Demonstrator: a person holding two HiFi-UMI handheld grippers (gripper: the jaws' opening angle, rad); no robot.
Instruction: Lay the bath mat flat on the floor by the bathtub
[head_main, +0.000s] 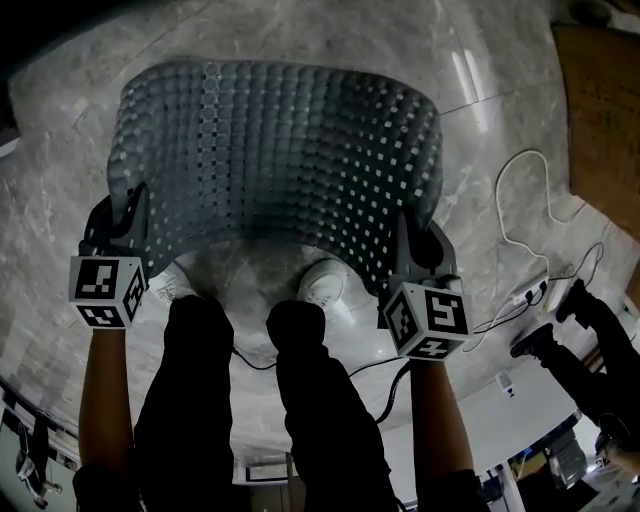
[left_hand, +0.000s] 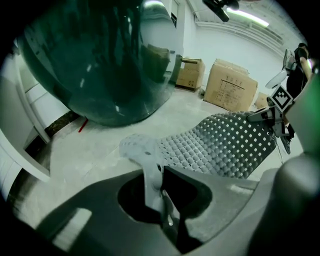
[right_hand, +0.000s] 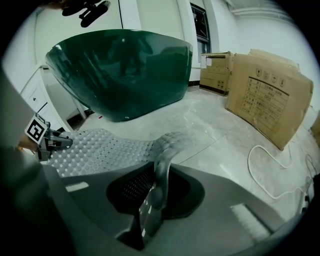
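A grey perforated rubber bath mat (head_main: 280, 150) with raised bumps hangs spread between my two grippers above the marble floor (head_main: 510, 120). My left gripper (head_main: 125, 225) is shut on the mat's near left corner (left_hand: 150, 165). My right gripper (head_main: 410, 250) is shut on the near right corner (right_hand: 162, 160). The mat (left_hand: 220, 145) sags in a curve between them, its far edge toward the dark green bathtub (right_hand: 120, 70), which stands just beyond the mat (right_hand: 100, 147). The tub (left_hand: 95, 60) fills the upper left of the left gripper view.
My legs and white shoes (head_main: 320, 285) stand under the mat's near edge. A white cable (head_main: 520, 220) runs across the floor at the right. Cardboard boxes (right_hand: 265, 100) stand along the wall. A white cabinet (left_hand: 25, 130) sits left of the tub.
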